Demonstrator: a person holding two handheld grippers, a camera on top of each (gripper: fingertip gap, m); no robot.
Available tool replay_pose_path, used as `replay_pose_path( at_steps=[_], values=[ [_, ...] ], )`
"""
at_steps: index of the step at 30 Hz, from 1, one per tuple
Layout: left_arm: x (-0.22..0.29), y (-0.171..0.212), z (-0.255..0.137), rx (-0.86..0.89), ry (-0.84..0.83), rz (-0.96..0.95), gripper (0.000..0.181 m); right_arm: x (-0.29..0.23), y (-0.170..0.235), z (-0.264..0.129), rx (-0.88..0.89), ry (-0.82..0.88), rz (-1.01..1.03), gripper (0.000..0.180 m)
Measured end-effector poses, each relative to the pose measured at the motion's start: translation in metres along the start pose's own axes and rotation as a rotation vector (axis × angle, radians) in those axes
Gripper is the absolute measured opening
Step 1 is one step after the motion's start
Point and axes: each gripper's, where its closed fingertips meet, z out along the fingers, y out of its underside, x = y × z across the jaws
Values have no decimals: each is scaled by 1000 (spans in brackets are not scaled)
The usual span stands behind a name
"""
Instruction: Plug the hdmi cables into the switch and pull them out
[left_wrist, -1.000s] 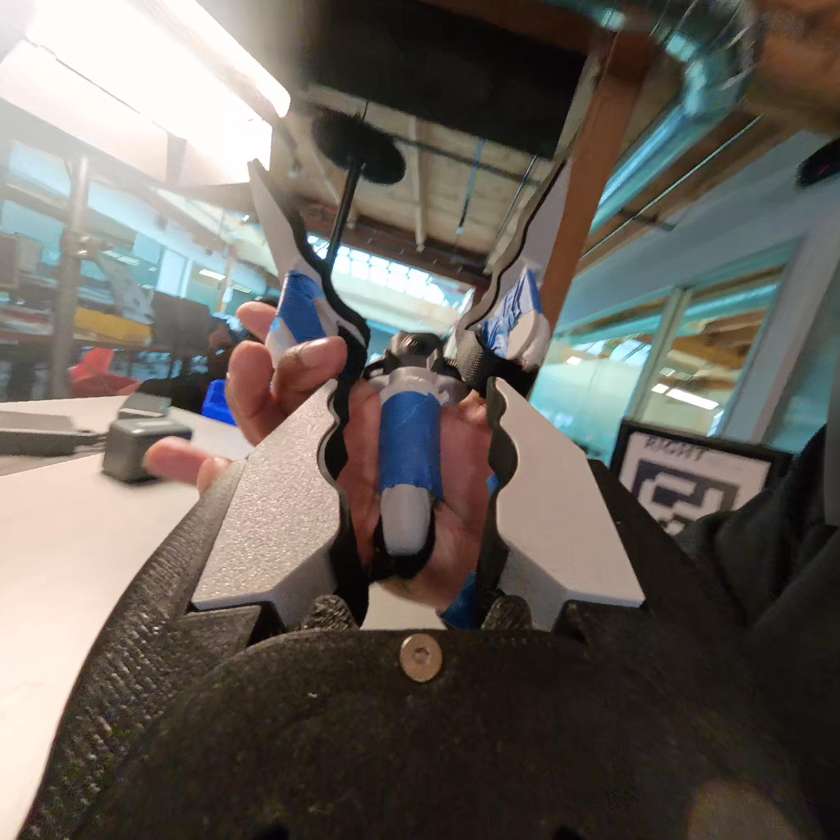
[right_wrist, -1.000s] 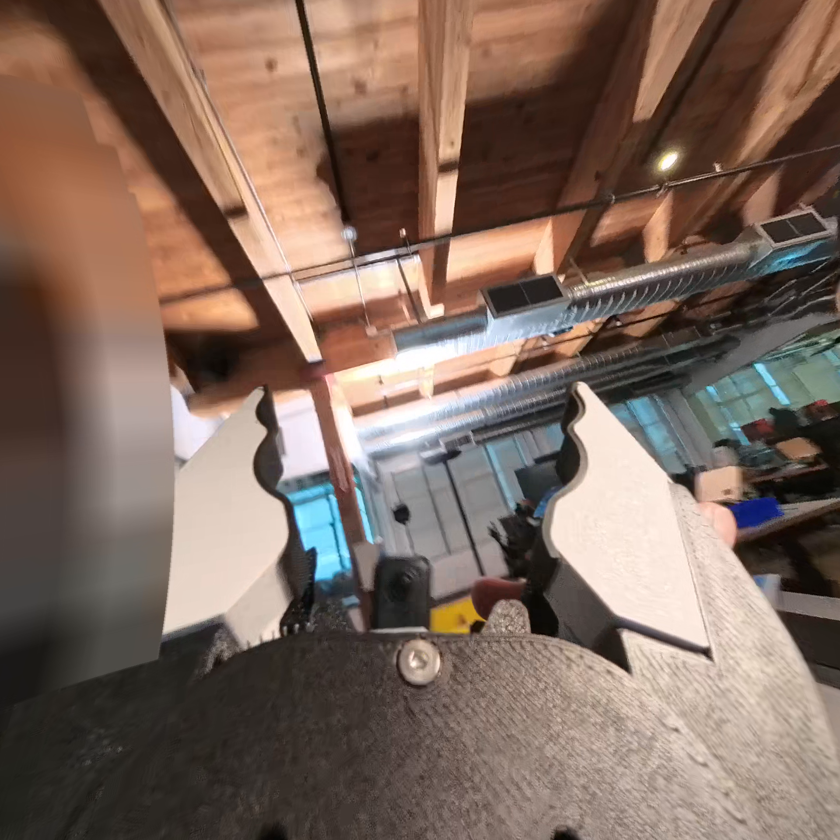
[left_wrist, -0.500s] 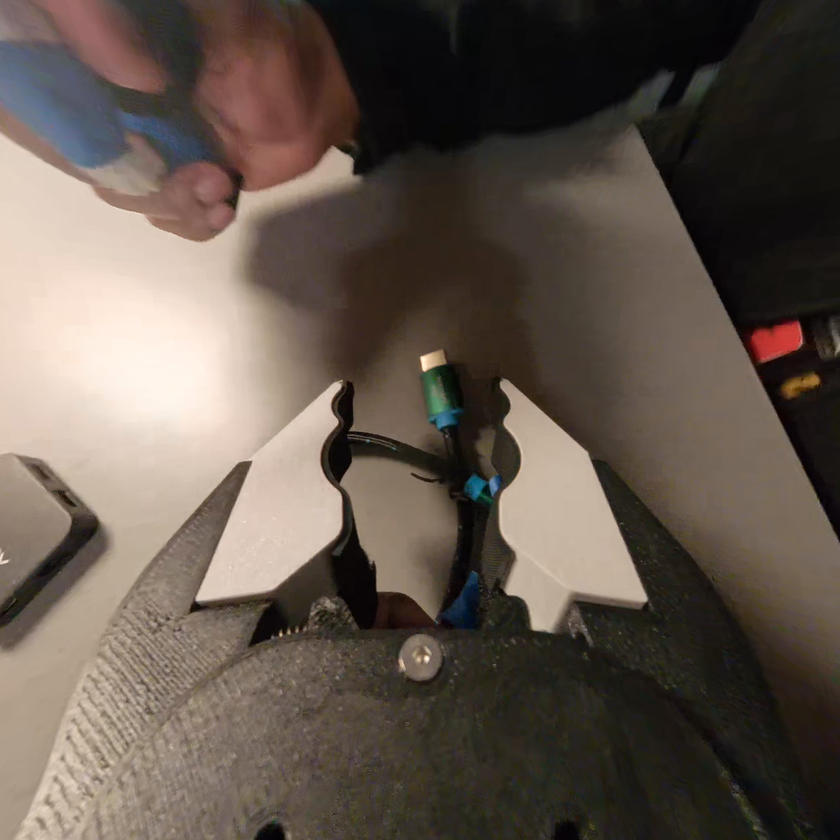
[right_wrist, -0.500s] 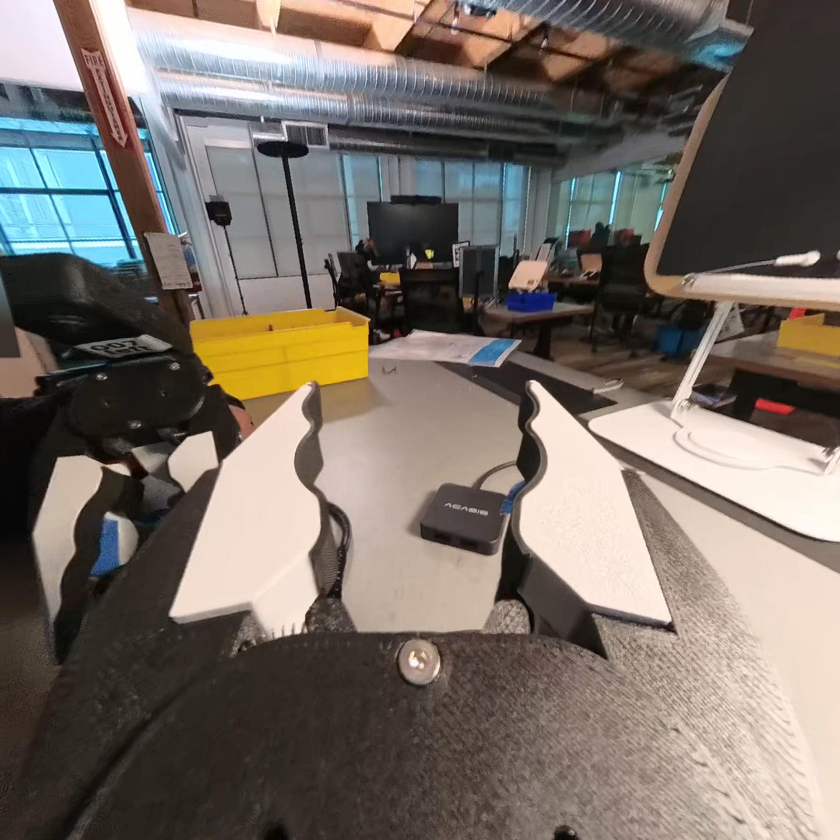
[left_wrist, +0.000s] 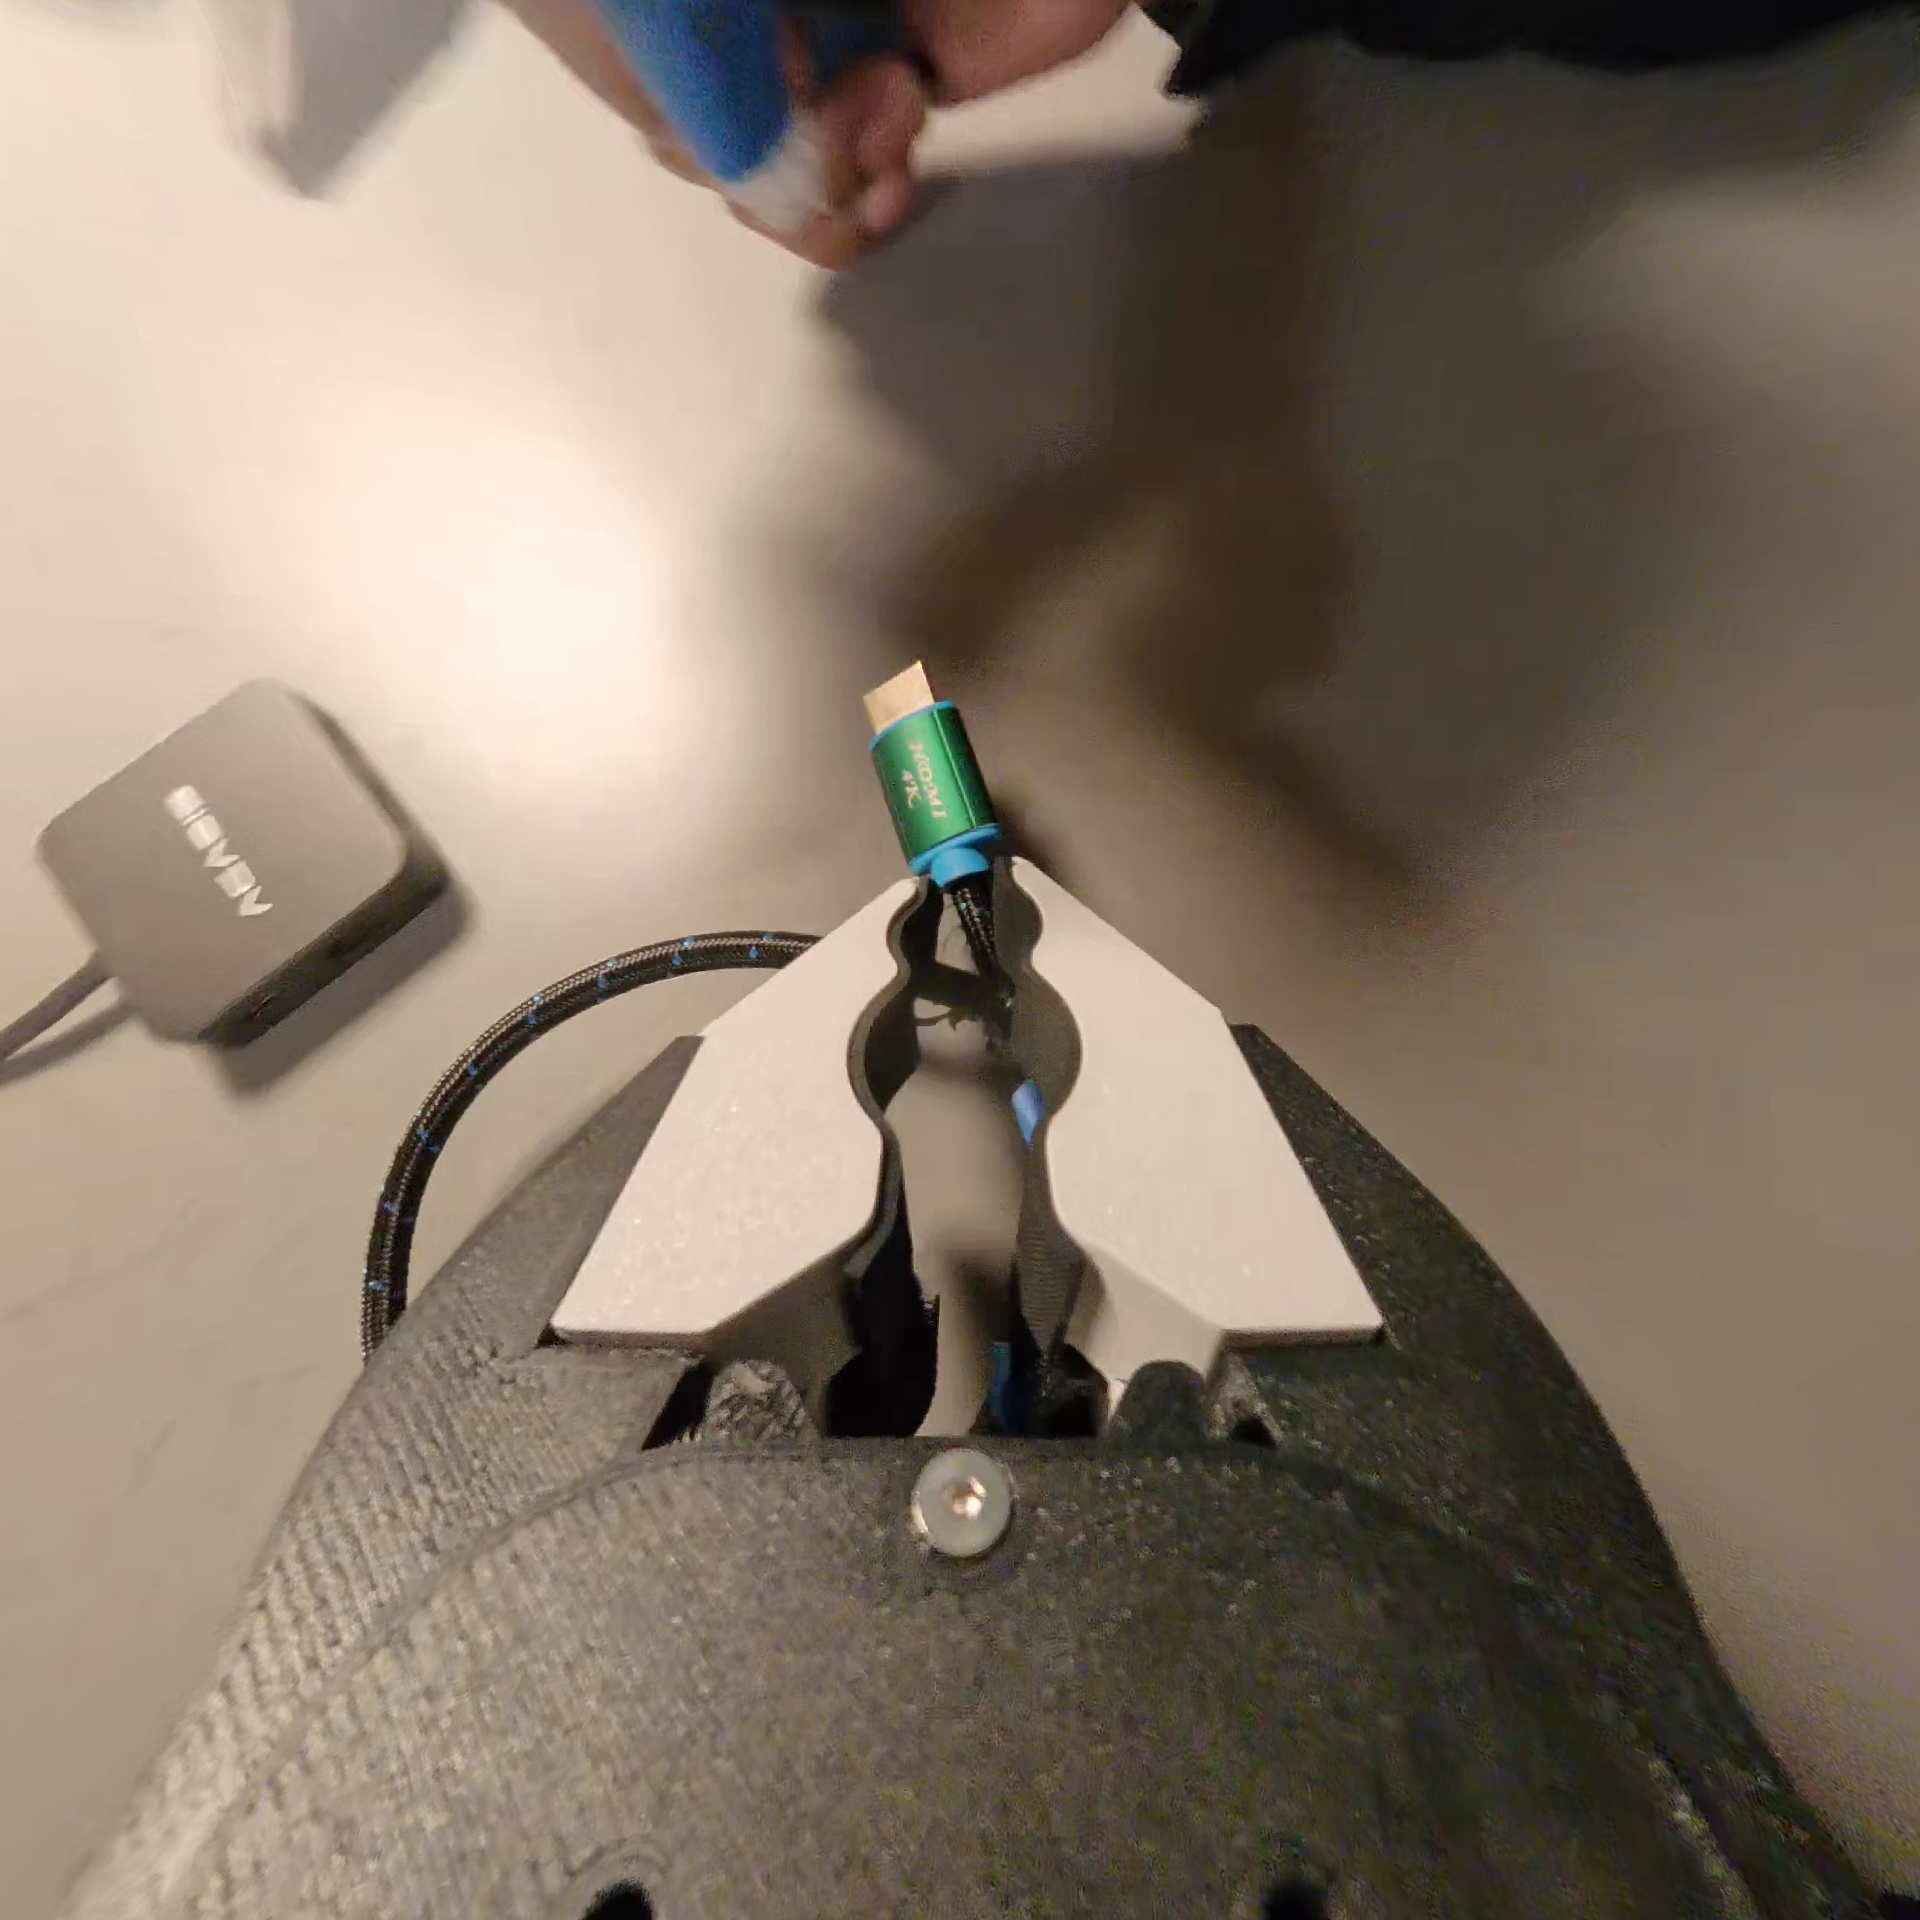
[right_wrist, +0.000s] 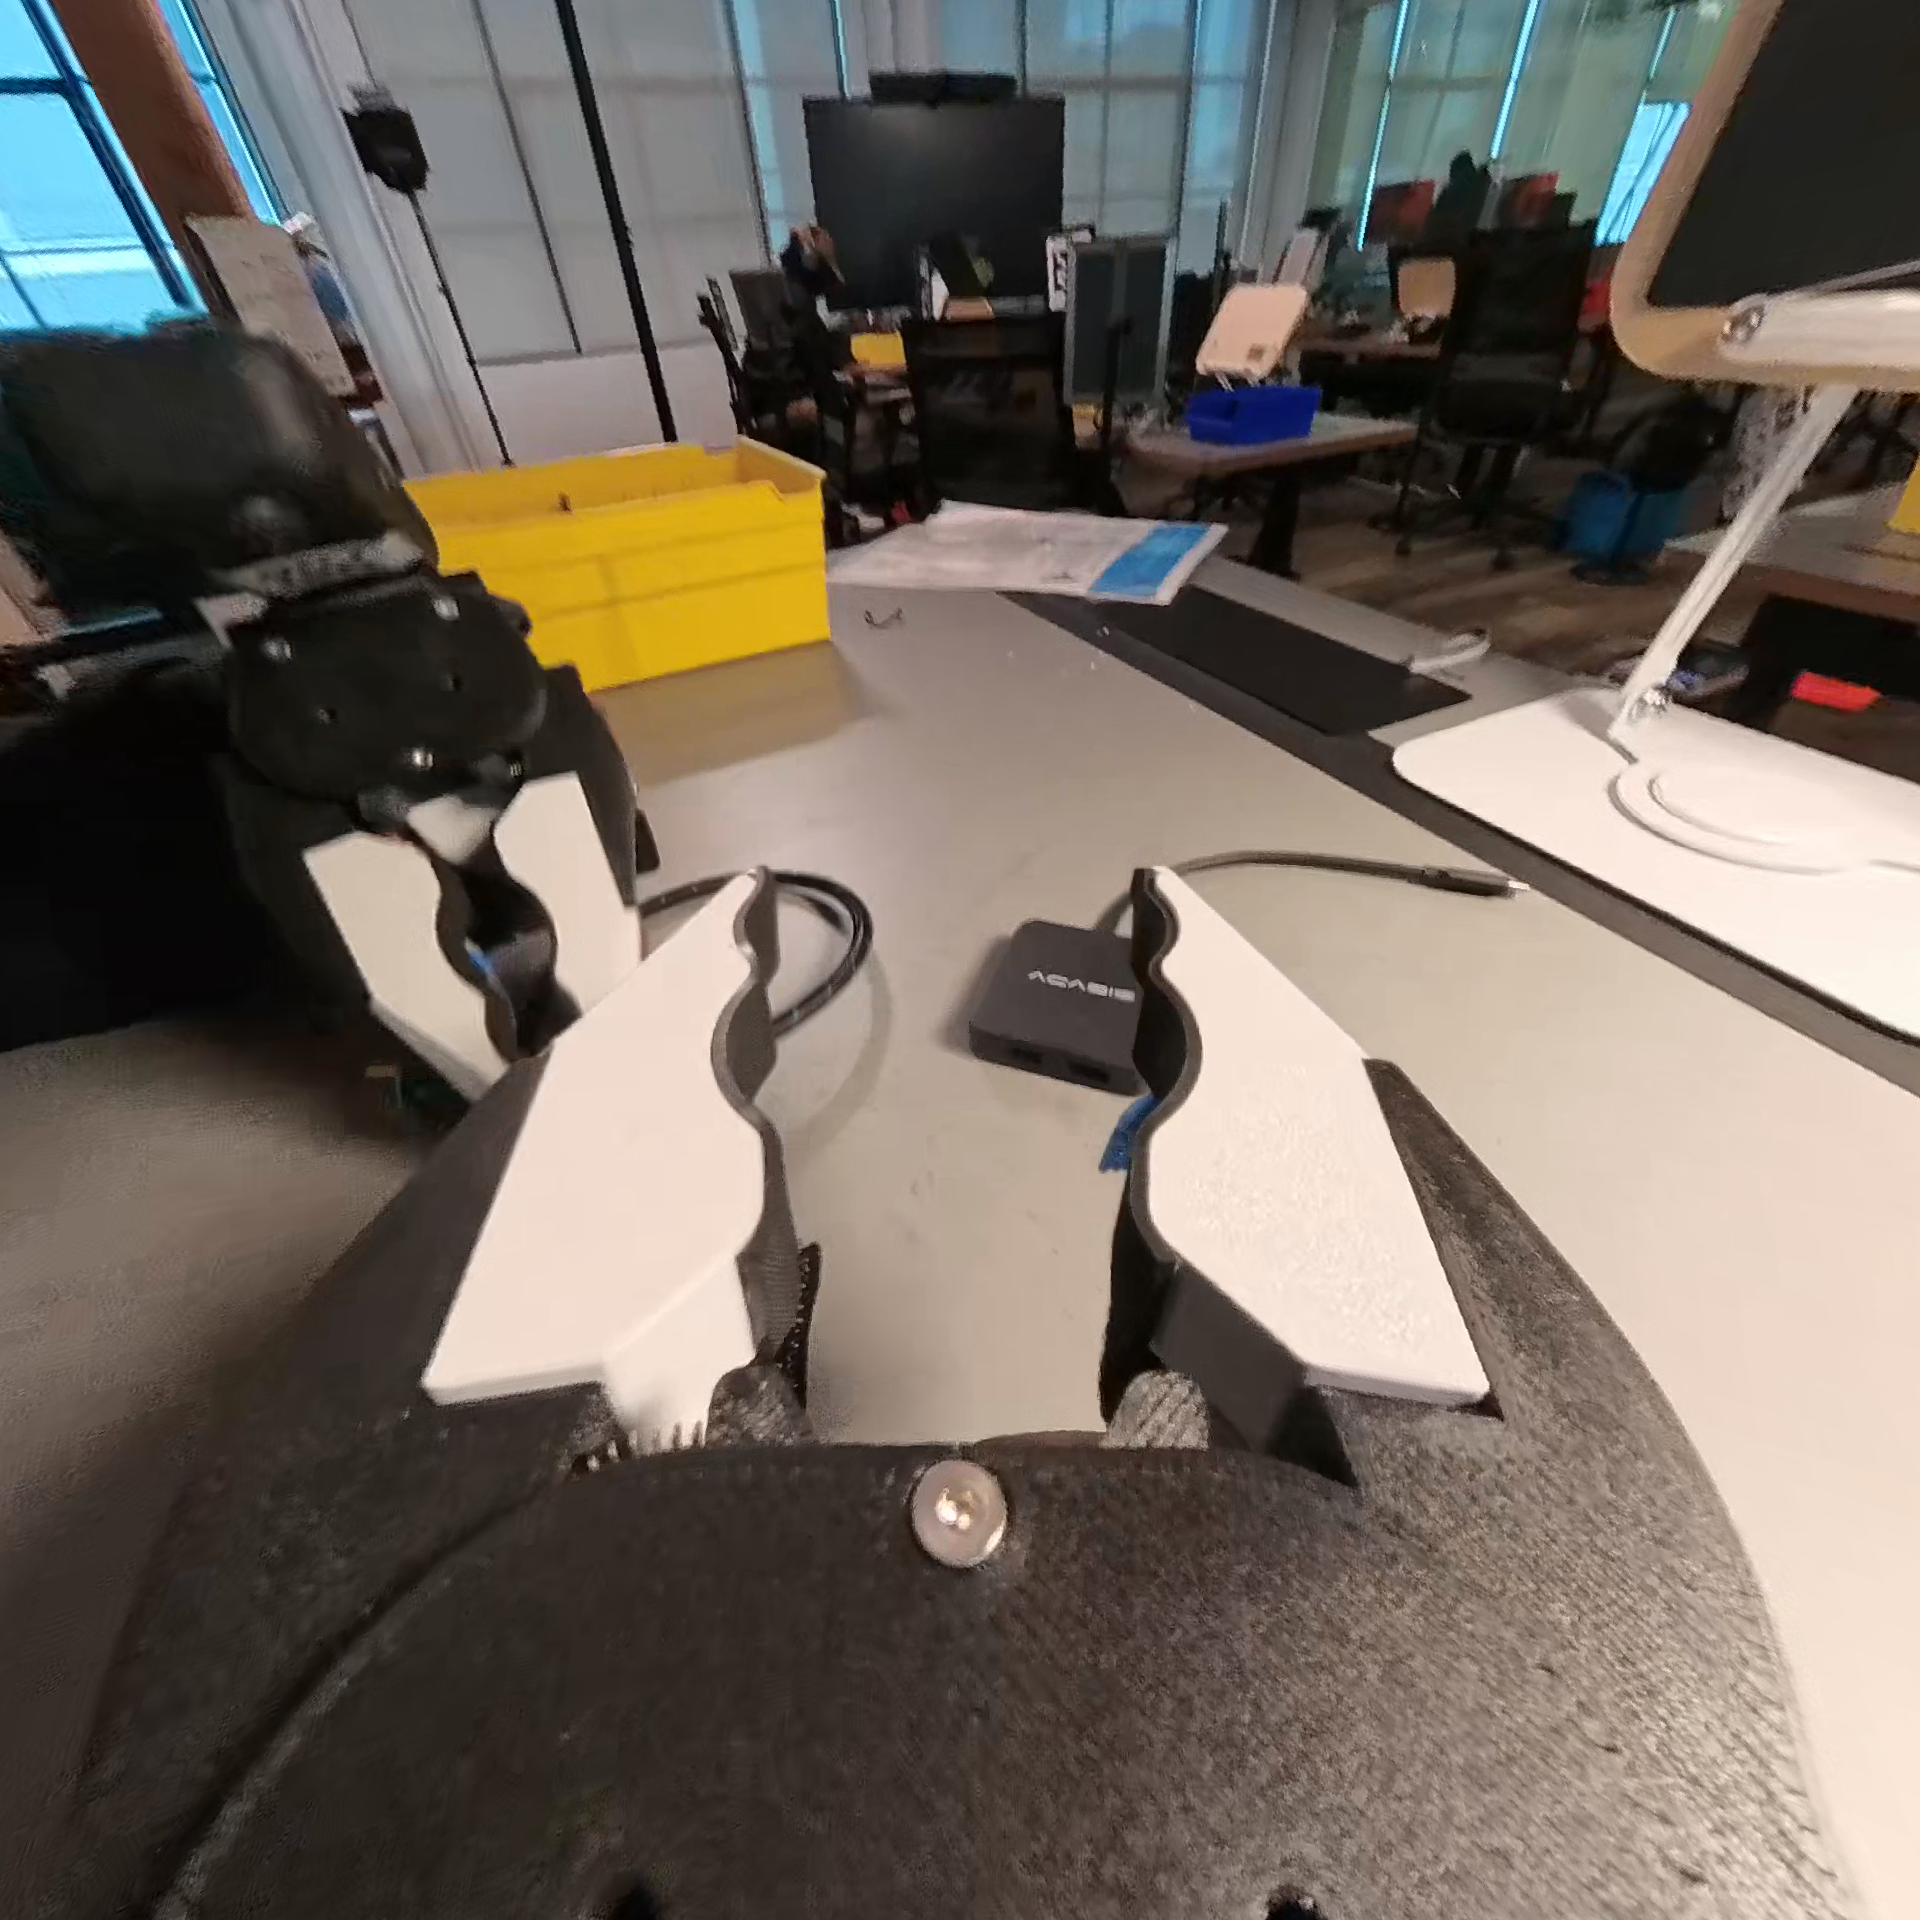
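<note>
Now the left gripper (left_wrist: 964, 883) points down at the grey table (left_wrist: 520, 468), fingertips pinched on the braided HDMI cable (left_wrist: 977, 920) just behind its glossy green plug (left_wrist: 930, 787). Right gripper (right_wrist: 951, 914) hangs level, jaws spread, empty. Matte black switch (right_wrist: 1060, 1003) sits mid-table (one blurred hand (left_wrist: 862, 114) near the edge).

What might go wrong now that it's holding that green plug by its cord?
The left gripper pinches the braided cord just behind the green plug, not the plug itself, so the plug may wobble or tilt at the black switch. The switch lies loose on the table; with the right gripper open, it may slide.
</note>
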Motion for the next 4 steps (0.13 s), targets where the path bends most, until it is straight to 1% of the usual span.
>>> replay_pose_path(
  at_steps=[1, 4],
  values=[
    [-6, -1, -5, 27, -16, -32, 10, 4, 6, 1, -44, 15, 2, 72],
    [-25, 3, -18, 45, -86, -92, 11, 20, 30, 5, -226, 55, -7, 75]
  ],
)
